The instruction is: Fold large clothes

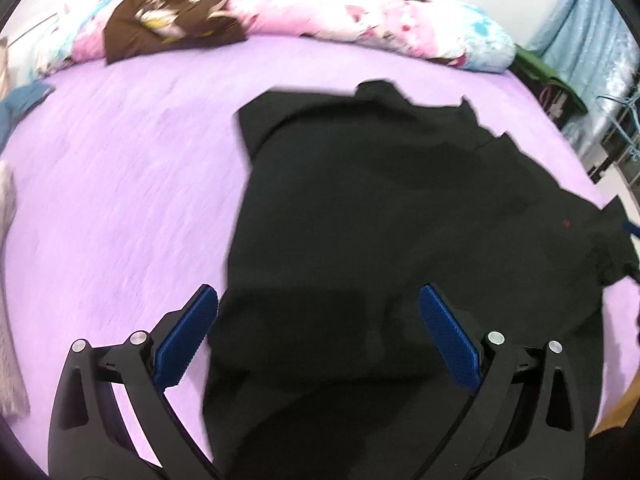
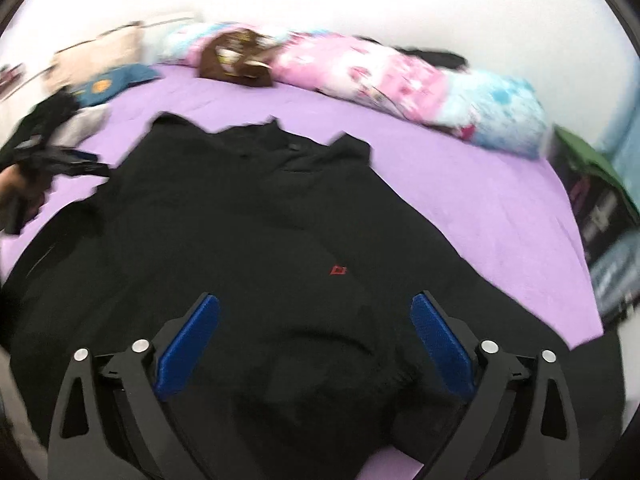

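A large black garment (image 1: 380, 208) with a small red logo (image 2: 338, 270) lies spread on the purple bed sheet (image 1: 120, 184). My left gripper (image 1: 318, 300) hovers over its near left part, jaws wide apart, nothing between the blue pads (image 1: 188, 336). My right gripper (image 2: 316, 310) hangs above the garment's (image 2: 248, 220) near middle, also wide open with only cloth below its blue pads (image 2: 440, 344). In the right wrist view the left gripper (image 2: 60, 164) shows blurred at the far left, held by a hand.
A pink and blue floral quilt (image 1: 360, 16) and a brown garment (image 1: 168, 20) lie along the bed's far edge. Blue clothes (image 2: 116, 80) sit at the far left. A dark box with a green top (image 2: 596, 200) stands beside the bed's right edge.
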Demonstrator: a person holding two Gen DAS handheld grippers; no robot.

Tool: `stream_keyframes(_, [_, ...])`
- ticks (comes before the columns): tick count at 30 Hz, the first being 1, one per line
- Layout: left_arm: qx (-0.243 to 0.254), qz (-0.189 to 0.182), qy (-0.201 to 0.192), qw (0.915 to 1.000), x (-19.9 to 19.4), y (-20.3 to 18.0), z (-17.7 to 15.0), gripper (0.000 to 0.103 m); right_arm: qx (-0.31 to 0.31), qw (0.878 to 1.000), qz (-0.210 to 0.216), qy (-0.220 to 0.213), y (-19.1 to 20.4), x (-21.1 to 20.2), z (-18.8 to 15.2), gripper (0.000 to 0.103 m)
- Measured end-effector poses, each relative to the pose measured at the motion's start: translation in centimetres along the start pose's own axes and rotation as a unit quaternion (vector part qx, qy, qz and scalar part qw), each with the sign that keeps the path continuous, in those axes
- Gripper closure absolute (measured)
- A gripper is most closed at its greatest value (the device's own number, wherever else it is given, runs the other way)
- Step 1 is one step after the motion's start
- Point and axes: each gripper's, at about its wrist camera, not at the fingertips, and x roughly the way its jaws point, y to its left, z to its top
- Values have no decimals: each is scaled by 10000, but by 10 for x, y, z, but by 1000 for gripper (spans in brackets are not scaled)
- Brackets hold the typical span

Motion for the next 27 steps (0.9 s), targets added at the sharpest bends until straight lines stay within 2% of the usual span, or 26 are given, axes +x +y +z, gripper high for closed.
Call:
stream_keyframes(2, [-13,-193,-8,9998,6,-12,11,6,344,9991,226,126,5,24,3,6])
stream_keyframes(4, [11,-383,13,9993,15,-23,18,6,486,9983,225,251,9,46,0,6])
stream_keyframes(7, [322,-228,14,9992,36,-32,25,6,581,9969,-66,535,8,73,-14,6])
stream_keyframes(9, [475,-15,219,9986,60,-32,19,6,570,9954,-264,717,5,84,-23,6])
stream_keyframes(11, [404,-69,413,9983,78,-23,11,6,644,9919,-290,1056,4,103,-37,6])
stream_keyframes(12, [267,-169,488,9983,87,-15,6,6,724,9912,-224,1086,4,108,-43,6])
stream_keyframes(14, [260,-342,397,9983,96,-4,-6,6,851,9910,-141,1024,2,113,-47,6])
stream_keyframes(17, [413,-225,257,9986,99,-6,-11,5,944,9904,-96,1007,2,120,-50,5])
stream_keyframes(21, [355,-113,300,9989,97,-8,-8,6,1005,9896,-126,1024,3,117,-48,5])
stream_keyframes(24, [291,52,394,9988,82,-12,-5,6,878,9912,-272,955,8,106,-43,6])
stream_keyframes(27, [234,69,280,9993,59,-17,-3,6,864,9937,-175,696,10,84,-40,6])
